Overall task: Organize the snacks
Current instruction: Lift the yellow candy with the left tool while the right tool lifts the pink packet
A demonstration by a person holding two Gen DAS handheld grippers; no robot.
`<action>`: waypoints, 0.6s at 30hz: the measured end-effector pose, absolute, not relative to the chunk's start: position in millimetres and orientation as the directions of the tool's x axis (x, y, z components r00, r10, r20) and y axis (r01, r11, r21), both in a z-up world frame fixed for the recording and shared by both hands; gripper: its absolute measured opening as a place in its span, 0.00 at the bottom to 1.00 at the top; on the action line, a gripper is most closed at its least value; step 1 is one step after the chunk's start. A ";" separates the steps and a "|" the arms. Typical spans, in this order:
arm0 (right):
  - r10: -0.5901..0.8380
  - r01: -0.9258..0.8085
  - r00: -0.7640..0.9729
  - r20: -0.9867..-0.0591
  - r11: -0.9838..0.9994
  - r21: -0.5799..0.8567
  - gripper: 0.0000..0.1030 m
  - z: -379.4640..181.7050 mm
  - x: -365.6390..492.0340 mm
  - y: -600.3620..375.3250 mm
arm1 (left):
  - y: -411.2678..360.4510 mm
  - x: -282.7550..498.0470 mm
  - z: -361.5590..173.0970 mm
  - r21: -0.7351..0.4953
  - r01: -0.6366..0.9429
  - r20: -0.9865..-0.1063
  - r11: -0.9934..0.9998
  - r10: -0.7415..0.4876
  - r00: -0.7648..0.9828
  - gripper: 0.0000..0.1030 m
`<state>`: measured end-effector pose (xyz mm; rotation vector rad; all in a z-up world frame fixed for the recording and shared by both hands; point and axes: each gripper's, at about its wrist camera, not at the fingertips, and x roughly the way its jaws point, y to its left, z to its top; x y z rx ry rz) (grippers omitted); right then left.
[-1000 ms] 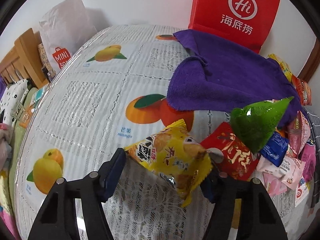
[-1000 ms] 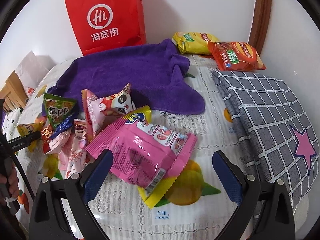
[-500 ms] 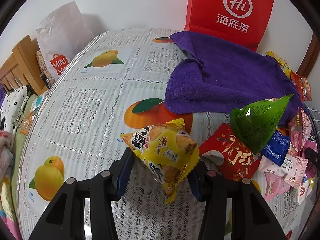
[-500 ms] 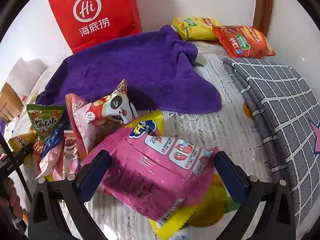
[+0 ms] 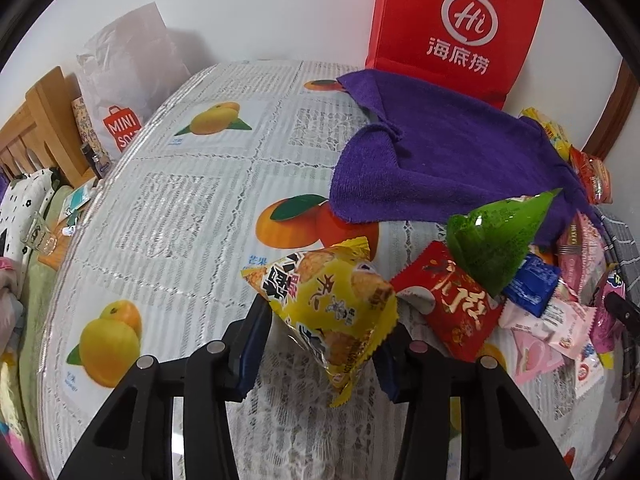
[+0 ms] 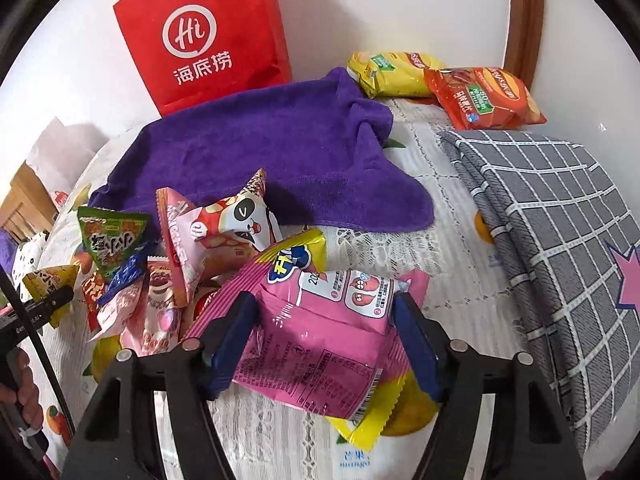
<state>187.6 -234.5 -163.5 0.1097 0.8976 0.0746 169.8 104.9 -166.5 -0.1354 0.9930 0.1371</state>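
Observation:
My left gripper (image 5: 322,332) is shut on a yellow triangular snack bag (image 5: 328,304) and holds it over the fruit-print tablecloth (image 5: 180,208). My right gripper (image 6: 326,334) is shut on a big pink snack bag (image 6: 332,332) with yellow ends. A heap of snacks lies between them: a green triangular bag (image 5: 492,240), a red packet (image 5: 456,300), a blue packet (image 5: 530,288), a pink panda bag (image 6: 224,232) and pink packets (image 6: 152,312). The left gripper with its yellow bag also shows in the right wrist view (image 6: 52,284).
A purple towel (image 6: 280,152) lies at the back before a red paper bag (image 6: 200,36). A yellow bag (image 6: 392,74) and an orange bag (image 6: 484,98) lie at the back right. A grey checked cloth (image 6: 560,220) covers the right side. A white shopping bag (image 5: 120,80) stands left.
Both grippers have closed: the left one onto the yellow triangular bag, the right one onto the pink bag. The right gripper also moved forward over the pink bag.

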 end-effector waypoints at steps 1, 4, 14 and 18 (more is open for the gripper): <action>0.111 -0.018 0.624 -0.774 0.992 0.128 0.66 -161.3 185.0 -235.6 | 105.1 167.4 -163.8 -0.048 -0.176 -0.838 0.983 0.056 0.542 0.43; 0.122 -0.017 0.637 -0.761 0.989 0.144 0.64 -151.5 175.6 -238.4 | 105.1 159.4 -154.7 -0.050 -0.169 -0.830 0.984 0.053 0.555 0.43; 0.142 -0.020 0.625 -0.768 0.986 0.166 0.12 -131.7 162.5 -243.8 | 93.2 138.4 -120.4 -0.056 -0.123 -0.798 0.991 0.030 0.602 0.43; 0.169 -0.014 0.592 -0.788 0.980 0.200 0.12 -146.2 163.5 -248.8 | 89.7 133.5 -113.9 -0.065 -0.114 -0.790 0.991 0.018 0.612 0.43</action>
